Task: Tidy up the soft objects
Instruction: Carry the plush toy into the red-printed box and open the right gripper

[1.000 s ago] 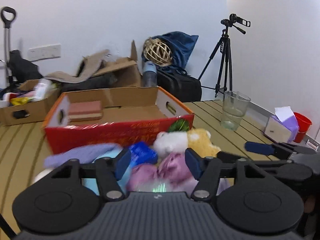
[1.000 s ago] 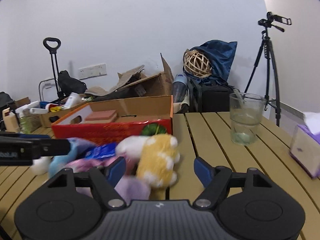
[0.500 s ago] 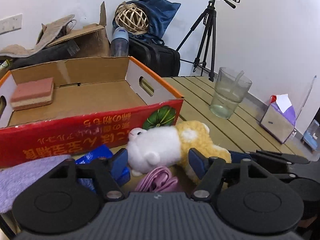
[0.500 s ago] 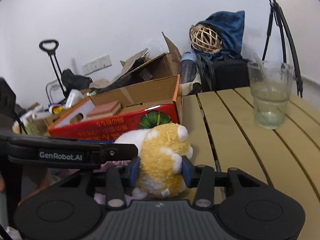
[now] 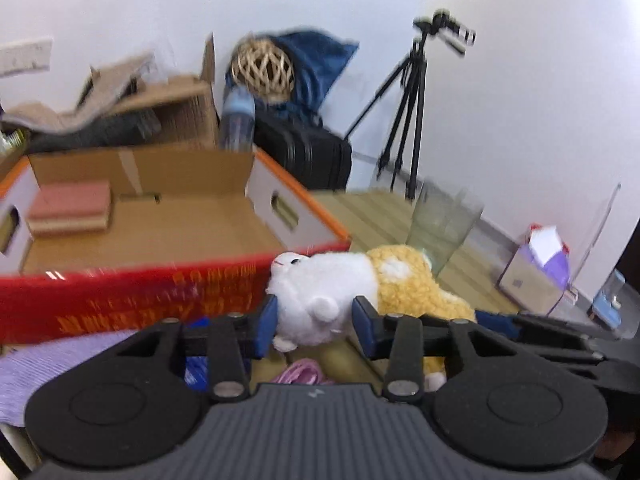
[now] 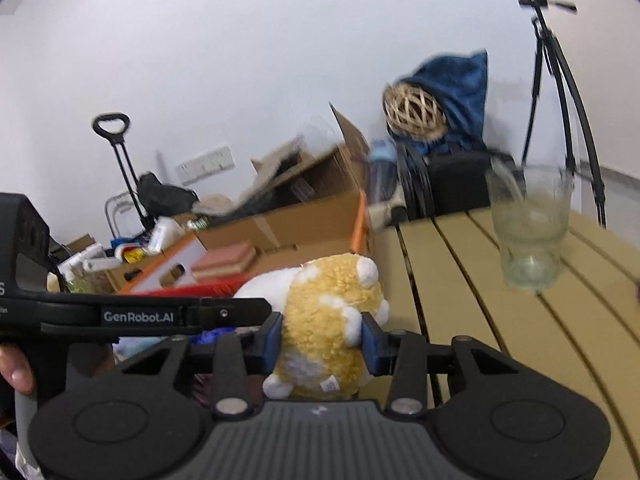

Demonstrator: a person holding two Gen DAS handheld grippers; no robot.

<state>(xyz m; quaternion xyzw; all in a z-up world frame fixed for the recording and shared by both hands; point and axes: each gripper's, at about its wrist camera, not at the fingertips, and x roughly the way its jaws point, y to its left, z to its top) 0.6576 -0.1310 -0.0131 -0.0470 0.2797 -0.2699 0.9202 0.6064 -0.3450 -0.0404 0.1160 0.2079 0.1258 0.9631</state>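
Slatted desk [image 6: 520, 340], red cardboard box [image 5: 160, 300] behind. Left gripper [image 5: 314, 326] fingers just closed, clamped on plush toy's [image 5: 332, 288] white end; right gripper [image 6: 322, 338] fingers clamped on yellow end.

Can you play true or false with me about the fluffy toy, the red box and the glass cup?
1. Both hand-held grippers squeeze the plush toy. True: left hand-held gripper on the white end, right hand-held gripper on the yellow end.
2. The red box holds the toy. False: the toy is outside, in front of it.
3. A pink sponge lies in the box. True.
4. The glass cup lies tipped over. False: it stands upright.
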